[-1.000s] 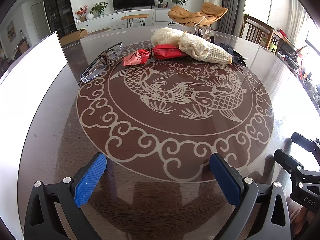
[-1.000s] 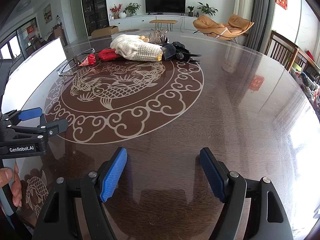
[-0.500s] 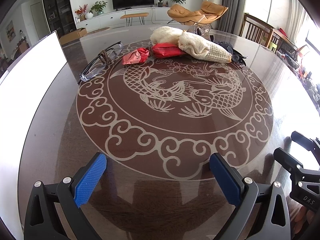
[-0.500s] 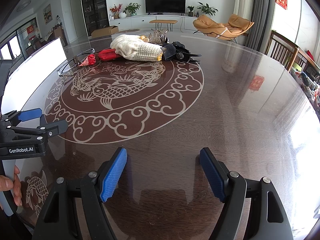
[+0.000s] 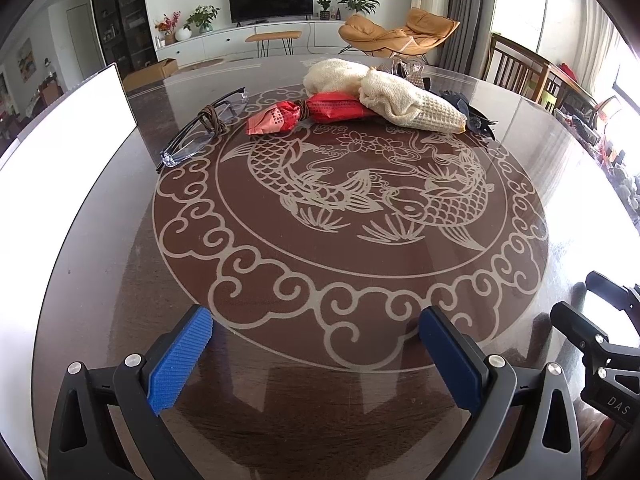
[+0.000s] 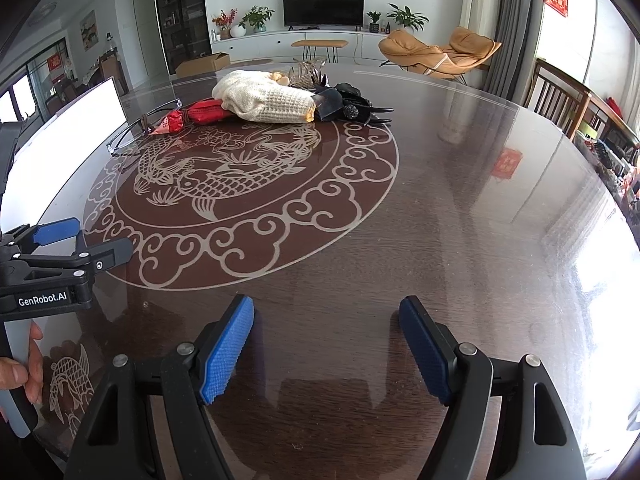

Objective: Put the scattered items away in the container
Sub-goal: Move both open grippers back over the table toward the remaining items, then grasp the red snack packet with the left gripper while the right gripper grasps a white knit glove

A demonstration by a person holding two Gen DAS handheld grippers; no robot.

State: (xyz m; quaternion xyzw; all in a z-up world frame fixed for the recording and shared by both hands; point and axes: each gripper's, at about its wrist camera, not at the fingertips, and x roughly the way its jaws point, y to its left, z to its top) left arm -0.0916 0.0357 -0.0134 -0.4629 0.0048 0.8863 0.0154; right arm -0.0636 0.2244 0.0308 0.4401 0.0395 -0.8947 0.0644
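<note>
A heap of items lies at the far side of the round table: clear glasses (image 5: 202, 128) with a brown hair tie, a red snack packet (image 5: 308, 114), a cream knitted cloth (image 5: 400, 98), and black hair clips (image 5: 476, 114). The same cloth (image 6: 266, 98), packet (image 6: 192, 116) and clips (image 6: 352, 108) show in the right wrist view. A white container (image 5: 60, 168) stands at the table's left. My left gripper (image 5: 316, 354) is open and empty near the front edge. My right gripper (image 6: 326, 344) is open and empty, to the right of the left one.
The dark glass tabletop (image 6: 460, 208) bears a koi pattern (image 5: 360, 200). Wooden chairs (image 6: 560, 96) stand at the right rim. A TV unit and an orange lounge chair (image 6: 436, 54) are beyond the table.
</note>
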